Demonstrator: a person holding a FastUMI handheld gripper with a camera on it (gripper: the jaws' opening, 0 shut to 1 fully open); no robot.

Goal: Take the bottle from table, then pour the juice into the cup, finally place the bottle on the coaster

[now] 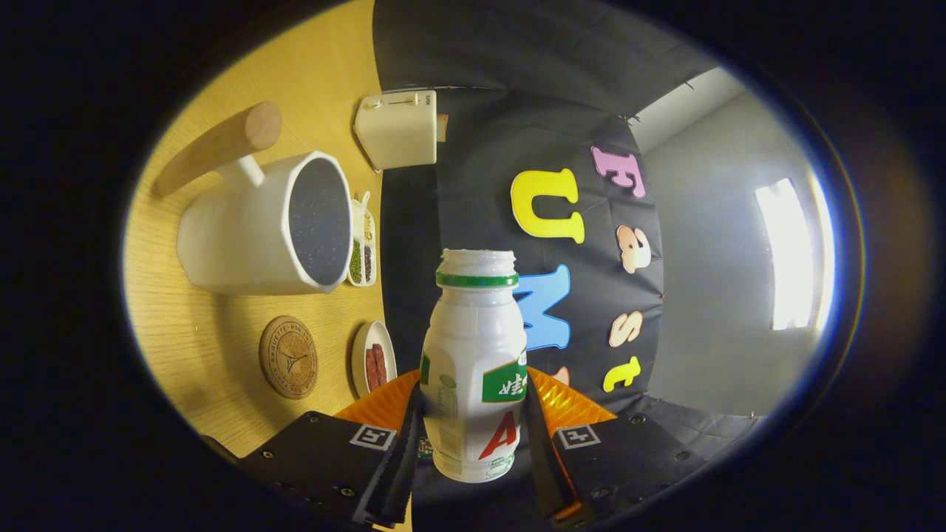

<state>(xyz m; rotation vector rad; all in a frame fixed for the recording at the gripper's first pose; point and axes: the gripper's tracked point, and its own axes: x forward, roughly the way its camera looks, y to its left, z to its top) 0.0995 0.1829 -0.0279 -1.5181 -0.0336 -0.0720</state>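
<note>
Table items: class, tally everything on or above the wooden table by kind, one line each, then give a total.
Bottle, held in the hand-held gripper: 1
Cup: 1
Coaster: 1
Toaster: 1
Food dishes, one divided, one round: 2
Total: 6

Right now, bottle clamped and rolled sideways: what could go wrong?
1. The bottle is uncapped and tipped, its mouth beyond the table edge, short of the cup: juice may spill.
2. The gripper jaws hold only its lower body; it could slip.
3. The coaster sits close beside the cup and a small dish: tight placement.
</note>
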